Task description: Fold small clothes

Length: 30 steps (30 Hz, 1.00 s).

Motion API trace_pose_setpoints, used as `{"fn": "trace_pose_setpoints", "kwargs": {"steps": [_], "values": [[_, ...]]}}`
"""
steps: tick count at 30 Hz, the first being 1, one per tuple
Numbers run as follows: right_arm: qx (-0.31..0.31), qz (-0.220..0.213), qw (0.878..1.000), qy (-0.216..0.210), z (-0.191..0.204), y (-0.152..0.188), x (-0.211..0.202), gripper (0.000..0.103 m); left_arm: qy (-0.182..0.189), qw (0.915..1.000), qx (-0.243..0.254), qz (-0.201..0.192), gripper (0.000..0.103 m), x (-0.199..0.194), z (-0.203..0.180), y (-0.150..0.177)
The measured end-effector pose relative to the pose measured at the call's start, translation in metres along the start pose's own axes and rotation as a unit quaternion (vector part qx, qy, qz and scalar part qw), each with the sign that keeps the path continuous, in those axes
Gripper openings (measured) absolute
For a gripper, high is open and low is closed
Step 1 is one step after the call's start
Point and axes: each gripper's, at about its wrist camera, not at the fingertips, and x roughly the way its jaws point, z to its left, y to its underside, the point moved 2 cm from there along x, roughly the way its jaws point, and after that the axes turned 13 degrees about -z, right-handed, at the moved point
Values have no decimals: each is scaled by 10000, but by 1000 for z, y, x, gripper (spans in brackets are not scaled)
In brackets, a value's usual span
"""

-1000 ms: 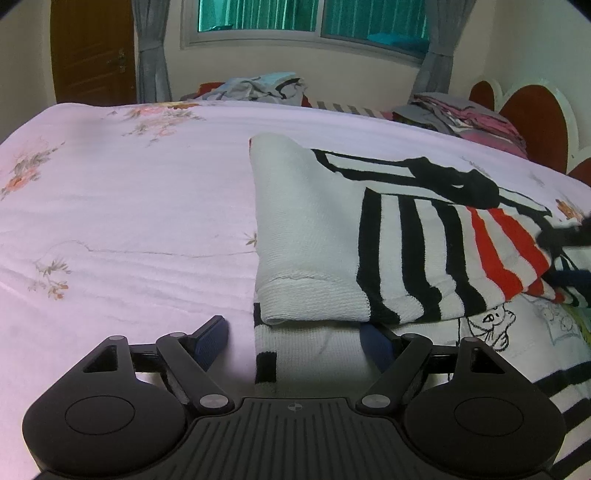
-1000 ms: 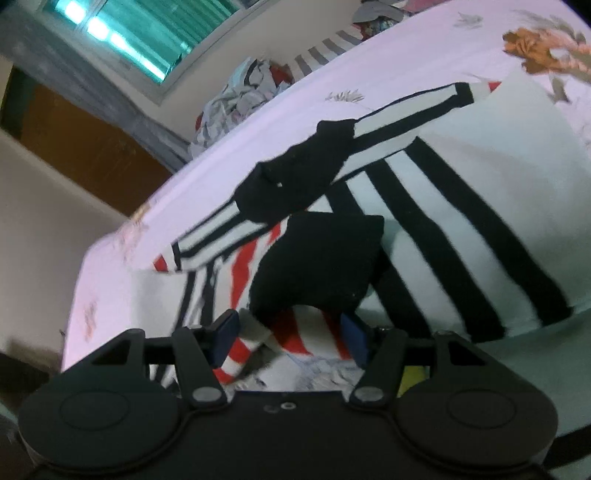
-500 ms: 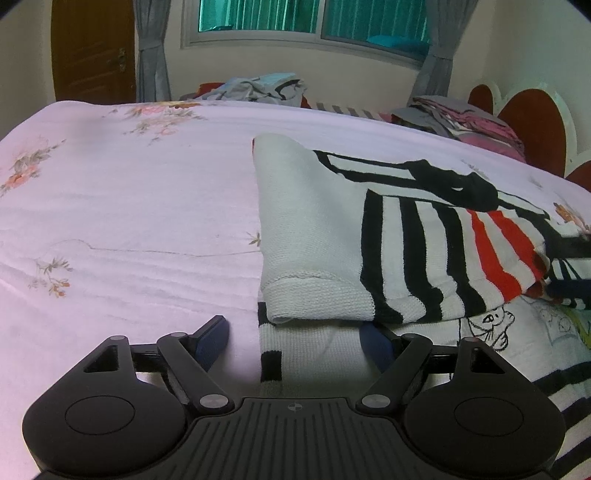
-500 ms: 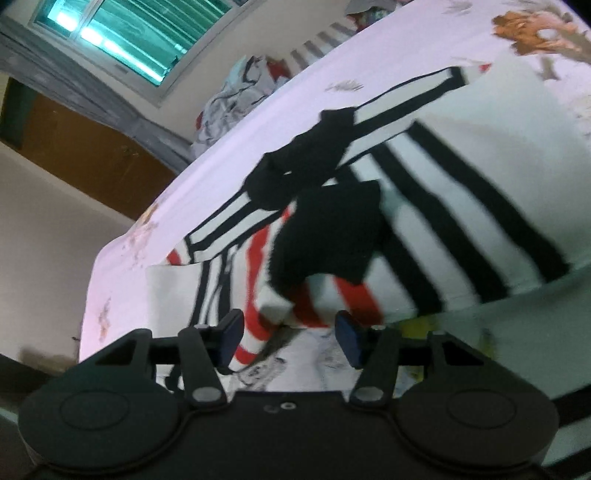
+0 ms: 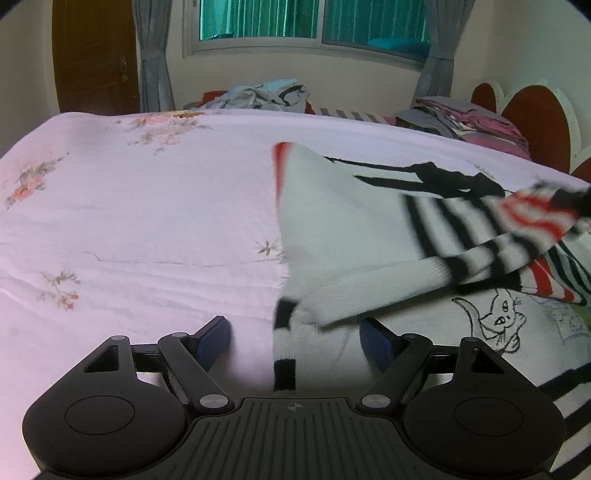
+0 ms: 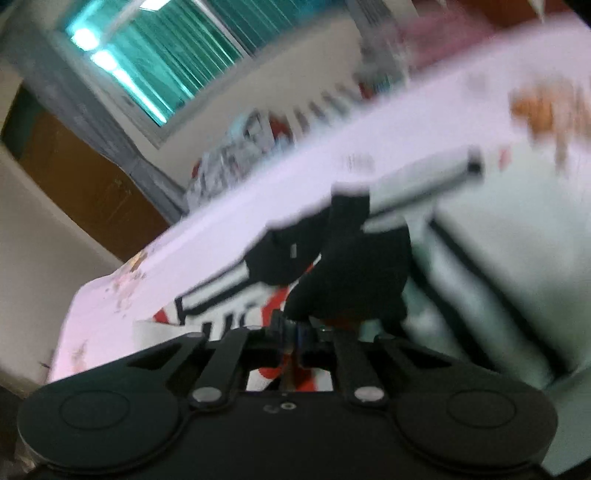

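While my right gripper (image 6: 291, 334) has just been closing and now pinches the striped sweater (image 5: 351, 229) sleeve near the bed (image 5: 147, 221) right edge, my left gripper (image 5: 293, 339) stands spread over its hem; folding is partway, I judge.

Pink floral bedsheet (image 5: 147, 221) fills the foreground. Far edge: loose heap of grey/blue laundry (image 5: 266, 94), w/ a folded stack of pink and grey garments (image 5: 469, 120) off to the right near the red scalloped headboard (image 5: 535, 118). Behind: teal window (image 5: 314, 18), grey curtains (image 5: 153, 55), brown wooden door (image 5: 94, 55) at left.
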Motion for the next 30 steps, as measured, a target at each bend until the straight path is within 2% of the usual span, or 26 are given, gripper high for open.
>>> {"fn": "trace_pose_setpoints", "kwargs": {"steps": [2,4,5,6,8,9,10,15,19,21,23,24,25,27,30], "values": [[-444,-97,9990,-4,0,-8,-12,7,-25,10000,-7,-69,78,1,-1,-1],[-578,24,9982,167,-14,-9,-15,7,-64,9998,-36,-159,76,3,-2,-2],[-516,151,9981,314,-27,-6,-14,7,-43,9998,-77,-175,71,4,-2,-2],[-419,288,9978,437,-38,-2,-12,7,10,9998,-94,-163,59,5,-2,-2],[-150,488,9970,579,-58,6,-10,9,82,9998,-61,-187,52,4,-4,-1],[-67,529,9967,617,-63,9,-10,16,135,9997,-89,-185,45,4,-3,-1],[10,562,9962,667,-68,11,-9,20,154,9996,-157,-176,44,3,-1,-2],[232,430,9956,794,-90,6,-23,31,169,9967,-787,-123,44,2,14,0],[424,441,9948,815,-103,1,-27,43,211,9912,-1307,-59,44,4,25,2],[458,603,9941,775,-109,3,-23,43,213,9885,-1497,-20,44,6,27,2],[305,729,9940,761,-107,7,-21,30,229,9852,-1700,21,44,6,30,3],[201,770,9939,765,-104,8,-21,19,228,9846,-1736,41,44,5,31,3],[125,808,9940,721,-101,8,-22,14,226,9844,-1745,69,44,3,30,2],[66,811,9948,605,-97,6,-25,14,223,9831,-1814,126,44,-2,31,0],[-48,632,9966,520,-93,-2,-33,30,266,9829,-1815,156,44,-13,31,-5]]}}
